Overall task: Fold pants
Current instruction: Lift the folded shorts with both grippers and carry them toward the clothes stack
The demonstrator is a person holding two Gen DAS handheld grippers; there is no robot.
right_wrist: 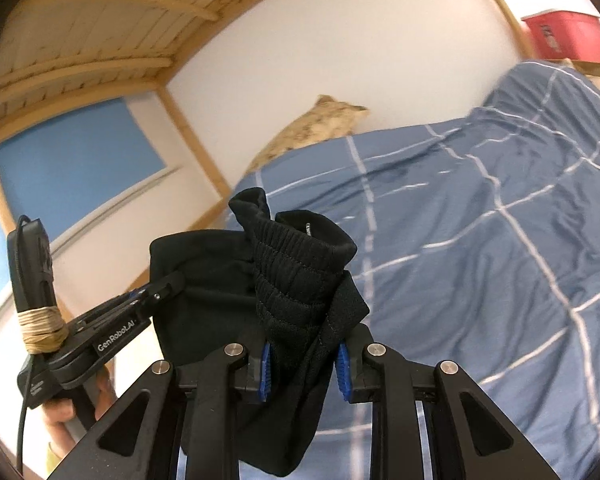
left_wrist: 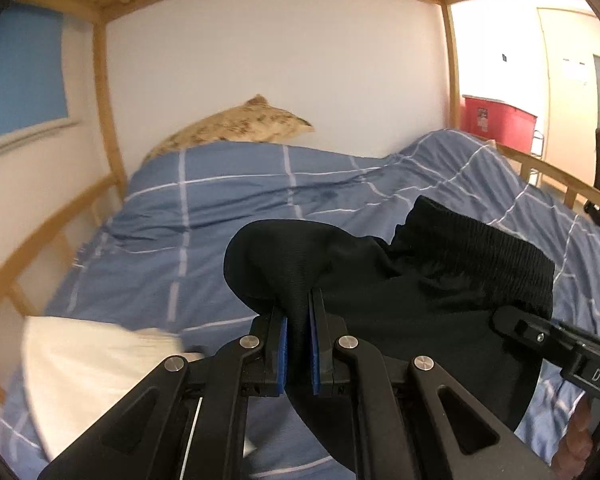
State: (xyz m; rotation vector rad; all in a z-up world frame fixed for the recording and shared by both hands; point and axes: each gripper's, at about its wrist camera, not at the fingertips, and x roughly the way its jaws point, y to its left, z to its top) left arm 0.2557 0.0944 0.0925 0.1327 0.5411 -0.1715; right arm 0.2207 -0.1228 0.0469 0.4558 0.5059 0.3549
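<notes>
Black pants (left_wrist: 412, 280) hang in the air above the bed, held by both grippers. My left gripper (left_wrist: 299, 320) is shut on a thin fold of the black fabric between its blue pads. My right gripper (right_wrist: 304, 364) is shut on a thicker bunch of the pants (right_wrist: 296, 280), with the ribbed elastic waistband standing up just past its fingers. In the right wrist view the left gripper (right_wrist: 156, 294) comes in from the lower left and grips the cloth's left edge. The right gripper's finger (left_wrist: 528, 326) shows at the lower right of the left wrist view.
A blue checked duvet (left_wrist: 228, 216) covers the bed below, inside a wooden bunk frame (left_wrist: 104, 92). A tan patterned pillow (left_wrist: 240, 124) leans on the white wall. White cloth (left_wrist: 88, 364) lies at the bed's near left. A red bin (left_wrist: 498, 118) stands beyond the bed's right end.
</notes>
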